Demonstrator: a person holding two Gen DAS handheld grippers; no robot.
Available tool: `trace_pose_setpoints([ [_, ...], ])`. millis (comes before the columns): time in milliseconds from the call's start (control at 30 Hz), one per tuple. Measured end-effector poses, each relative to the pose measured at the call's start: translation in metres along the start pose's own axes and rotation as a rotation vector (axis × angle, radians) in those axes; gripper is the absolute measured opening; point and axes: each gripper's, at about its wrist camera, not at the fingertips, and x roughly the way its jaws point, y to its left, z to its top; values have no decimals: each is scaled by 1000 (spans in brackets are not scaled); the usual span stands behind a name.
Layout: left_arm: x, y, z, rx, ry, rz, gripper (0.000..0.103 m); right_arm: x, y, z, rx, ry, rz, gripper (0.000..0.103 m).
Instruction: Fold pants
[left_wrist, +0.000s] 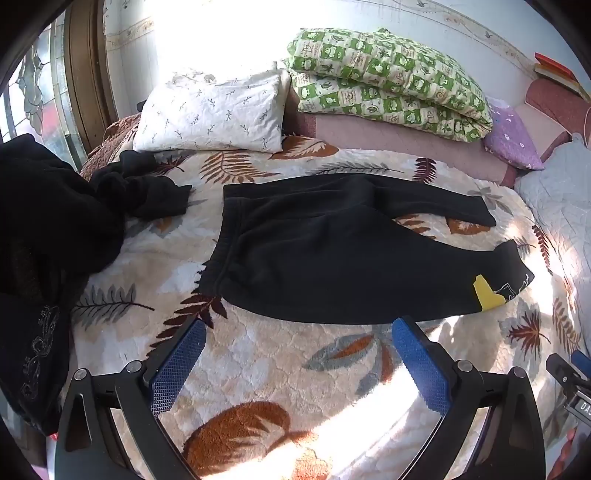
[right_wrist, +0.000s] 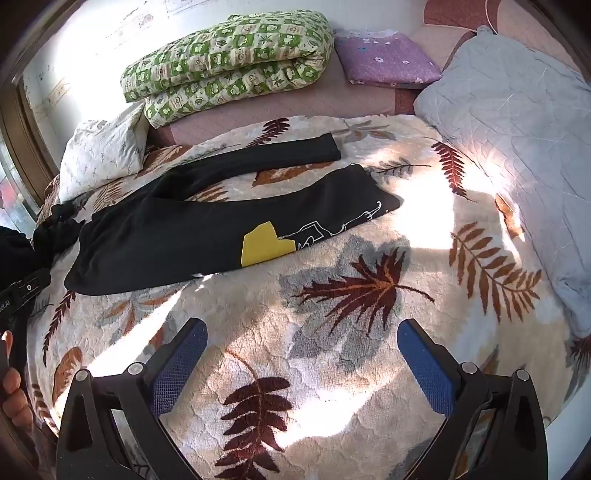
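Black pants (left_wrist: 325, 254) lie spread flat on the leaf-patterned blanket (left_wrist: 258, 362), waistband to the left, both legs running right and splayed apart. The nearer leg carries a yellow patch (left_wrist: 485, 293) and a white line drawing near its cuff. My left gripper (left_wrist: 299, 328) hovers open just short of the pants' near edge, nothing between its blue pads. In the right wrist view the same pants (right_wrist: 192, 229) lie ahead and to the left, yellow patch (right_wrist: 264, 245) facing me. My right gripper (right_wrist: 301, 332) is open over bare blanket (right_wrist: 332, 387), well short of the nearer leg.
A pile of dark clothes (left_wrist: 48, 229) sits left of the pants. A white pillow (left_wrist: 210, 110), a green checked quilt (left_wrist: 388, 81), a purple cushion (left_wrist: 511, 136) and a grey pillow (right_wrist: 517, 147) line the bed's far and right sides. A hand (right_wrist: 14, 398) shows at the left edge.
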Motion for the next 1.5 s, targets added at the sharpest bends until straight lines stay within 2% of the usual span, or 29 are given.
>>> trace_pose_setpoints([
  [333, -2, 9, -6, 8, 2, 15, 102, 0, -4, -8, 12, -5, 12, 103],
  [400, -7, 1, -12, 28, -14, 33, 102, 1, -2, -11, 8, -3, 10, 103],
  [1500, -7, 3, -14, 25, -9, 35, 102, -1, 10, -7, -9, 9, 11, 103],
])
